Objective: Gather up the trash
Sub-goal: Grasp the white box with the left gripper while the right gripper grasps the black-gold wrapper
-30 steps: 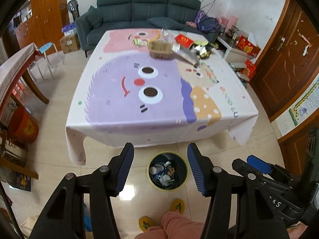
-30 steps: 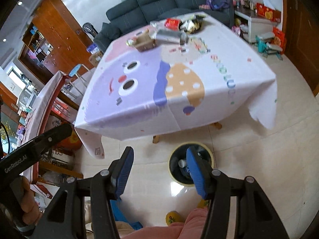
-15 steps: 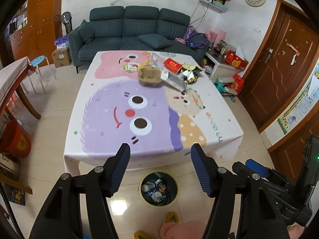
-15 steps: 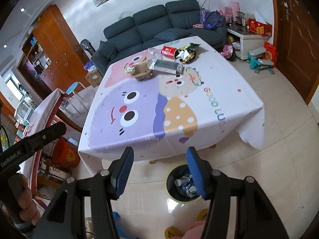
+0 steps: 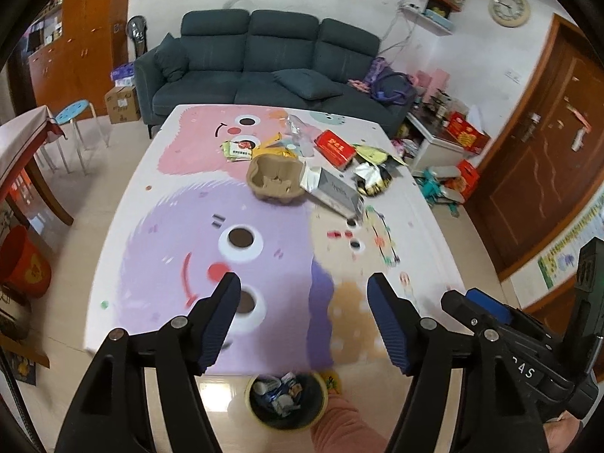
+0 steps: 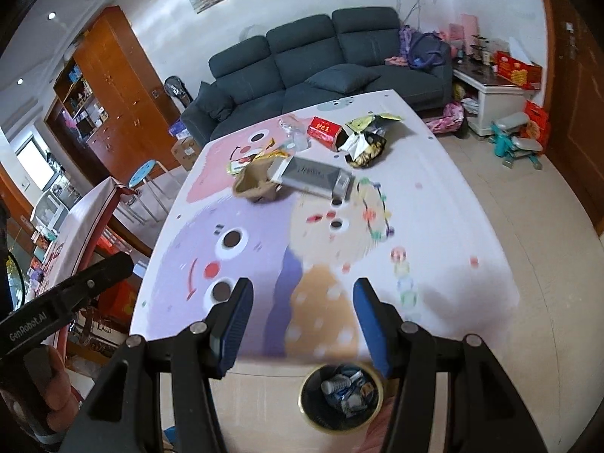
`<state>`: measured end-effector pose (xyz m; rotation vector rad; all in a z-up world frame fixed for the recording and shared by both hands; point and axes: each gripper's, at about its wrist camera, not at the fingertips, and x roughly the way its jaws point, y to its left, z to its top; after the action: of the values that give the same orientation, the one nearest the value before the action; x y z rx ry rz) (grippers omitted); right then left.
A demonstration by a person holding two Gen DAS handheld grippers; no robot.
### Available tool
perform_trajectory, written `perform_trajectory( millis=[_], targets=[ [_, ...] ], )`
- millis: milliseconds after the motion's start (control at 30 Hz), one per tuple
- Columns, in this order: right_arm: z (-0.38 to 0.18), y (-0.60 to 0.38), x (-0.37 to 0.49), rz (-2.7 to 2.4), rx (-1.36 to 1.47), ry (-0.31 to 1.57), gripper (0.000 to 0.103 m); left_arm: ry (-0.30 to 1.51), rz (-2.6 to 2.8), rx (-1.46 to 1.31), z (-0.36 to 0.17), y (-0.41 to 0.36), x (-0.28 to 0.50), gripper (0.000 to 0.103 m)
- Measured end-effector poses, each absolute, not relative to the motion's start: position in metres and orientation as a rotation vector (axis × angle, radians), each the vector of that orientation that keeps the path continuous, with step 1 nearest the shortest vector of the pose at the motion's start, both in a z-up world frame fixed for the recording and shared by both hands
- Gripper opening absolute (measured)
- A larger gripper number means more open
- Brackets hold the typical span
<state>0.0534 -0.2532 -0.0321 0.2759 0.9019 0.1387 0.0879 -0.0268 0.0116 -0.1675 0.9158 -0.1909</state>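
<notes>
At six o'clock the bin point(image 5: 285, 402) sits on the floor, partly filled. Above it the left gripper point(image 5: 304, 315), whose jaws have just been opening, and the right gripper point(image 6: 300, 324) both stand spread and empty. The trash pile point(image 5: 313, 173) lies far across the table point(image 5: 151, 226) at twelve; overreaching risks dragging the cloth. The moulded pulp tray point(image 5: 275, 183) fronts the wrappers.

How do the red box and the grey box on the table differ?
The red box is small, bright red and closed, lying toward the sofa side. The grey box is longer and duller, its end flap open, and lies nearer the grippers, against the brown pulp tray. Both lie flat among wrappers.
</notes>
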Motion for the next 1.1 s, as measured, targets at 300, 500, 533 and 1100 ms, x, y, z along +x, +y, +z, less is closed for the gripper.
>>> perform_trajectory(
  millis=[300,500,533,1100],
  targets=[
    [-0.057,-0.312,0.176,0.239,0.263,1.013,0.056,1.054,-0.099,-0.291,-0.048,-0.09,0.21,0.068],
    [-0.082,-0.344,0.248,0.288,0.251,1.084,0.056,1.112,-0.019,-0.402,-0.093,-0.108,0.265,0.068],
    [-0.087,-0.347,0.256,0.292,0.255,1.093,0.056,1.111,-0.004,-0.429,-0.101,-0.108,0.274,0.068],
    [-0.147,-0.367,0.355,0.282,0.39,1.171,0.063,1.111,0.093,-0.604,-0.157,-0.109,0.313,0.068]
  ],
)
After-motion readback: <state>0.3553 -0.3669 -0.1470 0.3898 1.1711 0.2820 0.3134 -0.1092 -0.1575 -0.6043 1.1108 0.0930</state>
